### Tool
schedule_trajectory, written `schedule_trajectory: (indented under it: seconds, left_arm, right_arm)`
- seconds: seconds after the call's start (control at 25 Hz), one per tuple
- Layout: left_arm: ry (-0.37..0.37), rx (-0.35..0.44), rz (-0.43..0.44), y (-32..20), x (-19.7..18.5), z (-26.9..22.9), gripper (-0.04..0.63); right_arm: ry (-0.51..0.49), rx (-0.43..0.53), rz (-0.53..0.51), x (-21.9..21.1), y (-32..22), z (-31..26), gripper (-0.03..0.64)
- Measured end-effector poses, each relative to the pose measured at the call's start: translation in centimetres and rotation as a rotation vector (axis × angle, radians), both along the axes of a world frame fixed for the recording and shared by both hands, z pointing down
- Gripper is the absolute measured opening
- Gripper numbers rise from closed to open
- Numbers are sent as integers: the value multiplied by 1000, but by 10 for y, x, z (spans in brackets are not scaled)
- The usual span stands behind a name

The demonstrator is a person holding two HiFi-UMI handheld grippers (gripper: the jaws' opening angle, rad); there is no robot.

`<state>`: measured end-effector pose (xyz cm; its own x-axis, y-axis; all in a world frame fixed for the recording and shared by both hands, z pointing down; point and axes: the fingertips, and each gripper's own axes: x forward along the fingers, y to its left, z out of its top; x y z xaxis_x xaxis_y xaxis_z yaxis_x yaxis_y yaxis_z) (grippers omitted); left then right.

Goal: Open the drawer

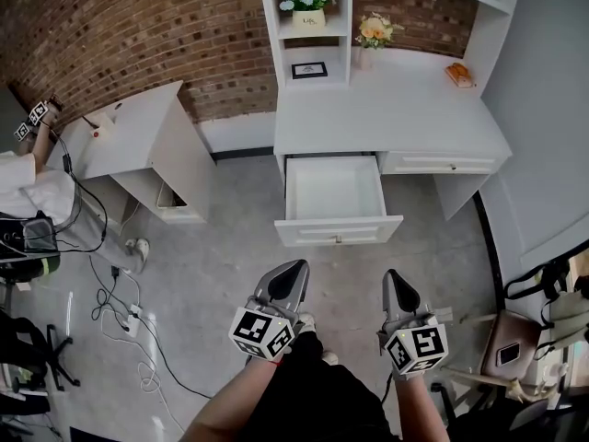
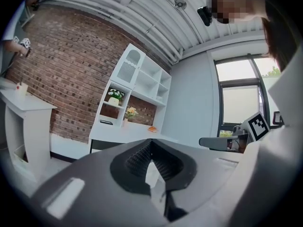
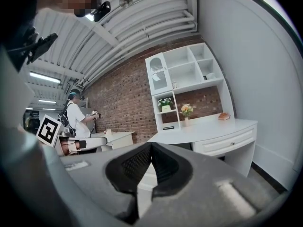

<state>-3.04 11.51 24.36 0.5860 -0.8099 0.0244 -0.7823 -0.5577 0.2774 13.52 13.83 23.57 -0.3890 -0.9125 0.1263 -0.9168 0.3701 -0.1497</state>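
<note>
drawer (image 1: 338, 230): pulled out under front edge of table (image 1: 396, 118) | left hand-held gripper (image 1: 295, 268): jaws seemingly together, holding nothing | right hand-held gripper (image 1: 394, 278): jaws together

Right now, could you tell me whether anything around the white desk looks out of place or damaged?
Nothing looks damaged or spilled. On the desk, the left drawer stands pulled out, square and apparently empty; the right drawer is shut. The only untidy spot is loose cables trailing over the floor at the left.

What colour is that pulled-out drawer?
White, inside and out; the head view shows the drawer best.
</note>
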Motion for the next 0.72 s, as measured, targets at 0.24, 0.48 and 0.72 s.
schedule_trajectory:
  seconds: [0.24, 0.48, 0.72]
  left_arm:
    - [12, -3, -28, 12, -7, -17, 3]
    - [42, -4, -38, 33, -8, -30, 3]
    - [20, 9, -45, 47, -14, -44, 3]
  right_arm:
    - [-11, 0, -41, 4, 13, -15, 2]
    - [18, 10, -70, 4, 31, -31, 2]
    - [34, 18, -105, -3, 41, -45, 2]
